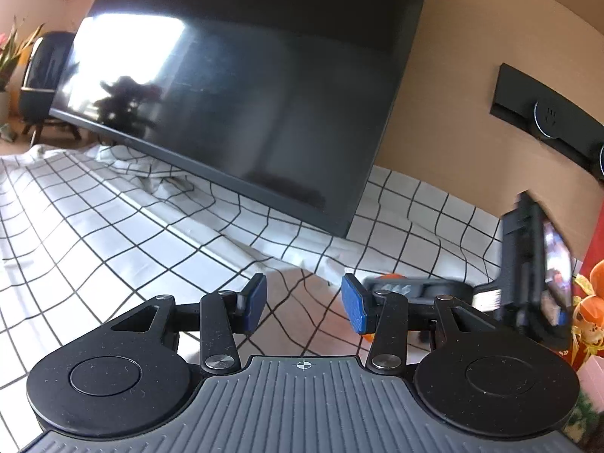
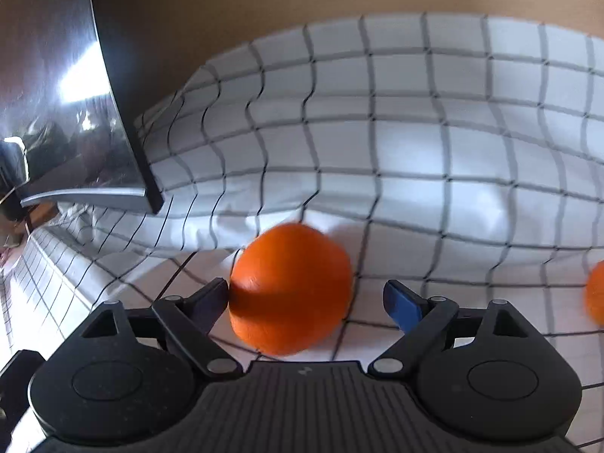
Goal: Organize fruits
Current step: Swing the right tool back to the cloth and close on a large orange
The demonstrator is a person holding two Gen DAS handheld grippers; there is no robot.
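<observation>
In the right wrist view an orange (image 2: 290,287) lies on the checked cloth (image 2: 434,151) between the fingers of my right gripper (image 2: 307,300). The jaws are wide open; the left finger touches the orange, the right blue pad (image 2: 402,307) stands clear of it. A second orange (image 2: 596,294) shows at the right edge. In the left wrist view my left gripper (image 1: 304,302) is open and empty above the cloth (image 1: 113,226). The right gripper's body (image 1: 528,264) is at its right, blurred, with a bit of orange (image 1: 390,276) behind it.
A large dark monitor (image 1: 234,105) stands on the cloth close ahead of the left gripper; its corner (image 2: 113,132) is at the left of the right wrist view. Orange flowers (image 1: 589,302) are at the far right. A wall socket strip (image 1: 547,113) is on the brown wall.
</observation>
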